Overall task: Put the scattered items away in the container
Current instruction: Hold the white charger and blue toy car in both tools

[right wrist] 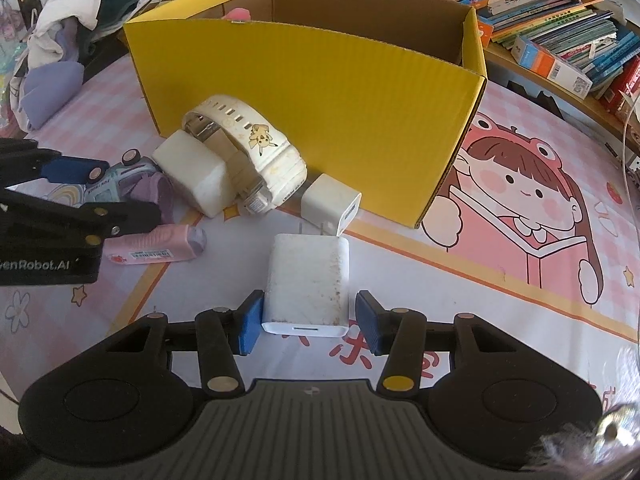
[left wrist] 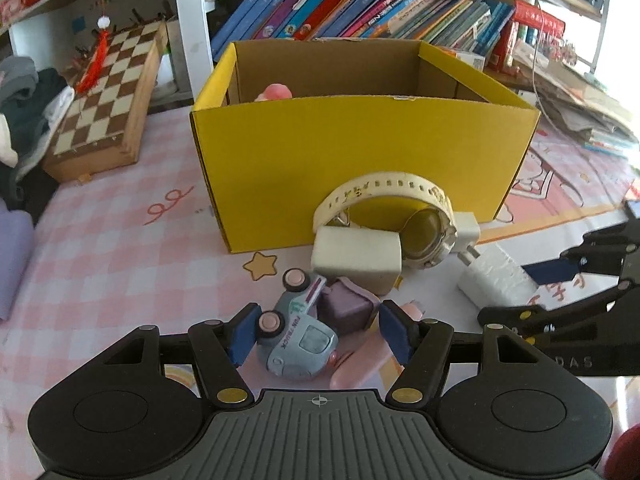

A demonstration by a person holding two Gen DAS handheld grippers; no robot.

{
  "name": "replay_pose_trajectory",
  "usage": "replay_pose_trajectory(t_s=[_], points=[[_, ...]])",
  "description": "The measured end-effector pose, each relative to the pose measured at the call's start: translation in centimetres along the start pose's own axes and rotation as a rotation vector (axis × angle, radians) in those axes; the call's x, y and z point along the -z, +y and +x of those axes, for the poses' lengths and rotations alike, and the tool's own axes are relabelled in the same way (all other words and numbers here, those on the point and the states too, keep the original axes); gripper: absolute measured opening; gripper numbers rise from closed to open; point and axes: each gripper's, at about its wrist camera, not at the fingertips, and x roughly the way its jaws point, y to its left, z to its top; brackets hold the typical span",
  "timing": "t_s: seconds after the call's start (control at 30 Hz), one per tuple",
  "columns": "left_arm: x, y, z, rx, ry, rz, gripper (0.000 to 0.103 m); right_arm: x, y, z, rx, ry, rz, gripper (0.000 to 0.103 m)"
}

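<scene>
A yellow cardboard box (left wrist: 360,160) stands open on the mat, with a pink item (left wrist: 276,91) inside. In front of it lie a white watch (left wrist: 400,216), a white block (left wrist: 356,260), a small white plug (right wrist: 330,204) and a white charger (right wrist: 306,284). My left gripper (left wrist: 320,334) is open around a grey-blue toy truck (left wrist: 296,340) and a purple cube (left wrist: 346,310); a pink tube (right wrist: 152,250) lies beside them. My right gripper (right wrist: 308,322) is open with the white charger between its fingers, left pad (right wrist: 251,322) touching it.
A chessboard box (left wrist: 104,100) leans at the back left beside a clothes pile (right wrist: 72,8). Shelves of books (left wrist: 360,0) stand behind the box. The pink cartoon mat (right wrist: 520,208) covers the table.
</scene>
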Motion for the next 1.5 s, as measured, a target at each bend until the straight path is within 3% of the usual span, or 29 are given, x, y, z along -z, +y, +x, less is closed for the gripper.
replay_pose_trajectory(t_s=[0.13, 0.27, 0.4, 0.63, 0.7, 0.87, 0.93, 1.5], points=[[-0.2, 0.7, 0.6, 0.014, 0.028, -0.036, 0.068, 0.0, -0.1, 0.0, -0.004, 0.0, 0.001, 0.047], [0.4, 0.9, 0.9, -0.024, 0.082, -0.026, 0.066, 0.0, -0.2, 0.0, -0.009, 0.0, 0.002, 0.047], [0.6, 1.4, 0.5, -0.023, 0.073, -0.051, 0.05, 0.0, -0.3, 0.0, -0.013, 0.0, 0.006, 0.047], [0.3, 0.9, 0.9, -0.028, 0.067, 0.001, 0.049, -0.2, 0.0, 0.1, -0.011, -0.002, -0.004, 0.047], [0.4, 0.7, 1.1, -0.028, 0.071, 0.01, 0.042, -0.2, 0.1, 0.1, -0.01, -0.002, -0.006, 0.047], [0.5, 0.8, 0.8, -0.025, 0.061, 0.008, 0.041, -0.1, 0.0, 0.1, -0.01, -0.001, -0.004, 0.047], [0.6, 0.9, 0.6, -0.019, 0.058, -0.001, 0.041, 0.0, 0.1, 0.0, -0.015, -0.003, -0.004, 0.041], [0.3, 1.4, -2.6, 0.024, -0.01, -0.04, 0.04, 0.4, 0.7, -1.9, -0.029, -0.035, -0.021, 0.041]])
